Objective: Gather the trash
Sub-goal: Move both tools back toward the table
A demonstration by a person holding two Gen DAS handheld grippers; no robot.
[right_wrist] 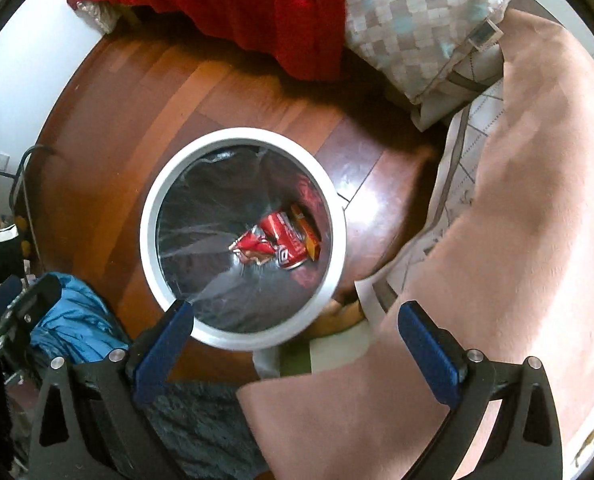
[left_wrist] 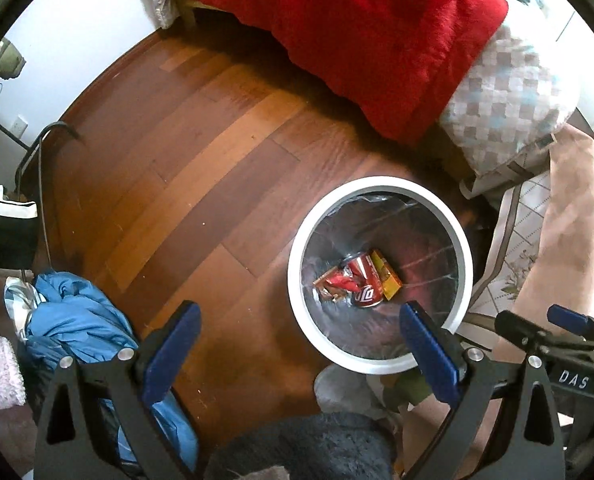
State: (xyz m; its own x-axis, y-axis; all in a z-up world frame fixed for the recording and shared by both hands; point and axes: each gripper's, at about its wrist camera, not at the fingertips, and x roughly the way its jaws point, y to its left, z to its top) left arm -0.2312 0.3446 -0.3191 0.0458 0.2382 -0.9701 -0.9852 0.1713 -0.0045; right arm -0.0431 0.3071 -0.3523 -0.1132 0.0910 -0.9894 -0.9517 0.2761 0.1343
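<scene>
A white-rimmed trash bin (left_wrist: 297, 280) with a clear liner stands on the wooden floor; it also shows in the right wrist view (right_wrist: 147, 236). Inside lie a red soda can (left_wrist: 367, 286), a red wrapper (left_wrist: 337, 282) and a yellow box (left_wrist: 389, 280); the can (right_wrist: 287, 240) also shows in the right wrist view. My left gripper (left_wrist: 301, 312) is open and empty, above the floor left of the bin. My right gripper (right_wrist: 297, 314) is open and empty, above the bin's near rim. The right gripper (left_wrist: 545, 324) also shows at the left view's right edge.
A bed with a red blanket (left_wrist: 357, 32) and a checked pillow (left_wrist: 509, 100) lies beyond. A pink blanket (right_wrist: 517, 220) hangs on the right. Blue clothing (left_wrist: 77, 316) lies at the left, a dark furry rug (left_wrist: 309, 448) near me.
</scene>
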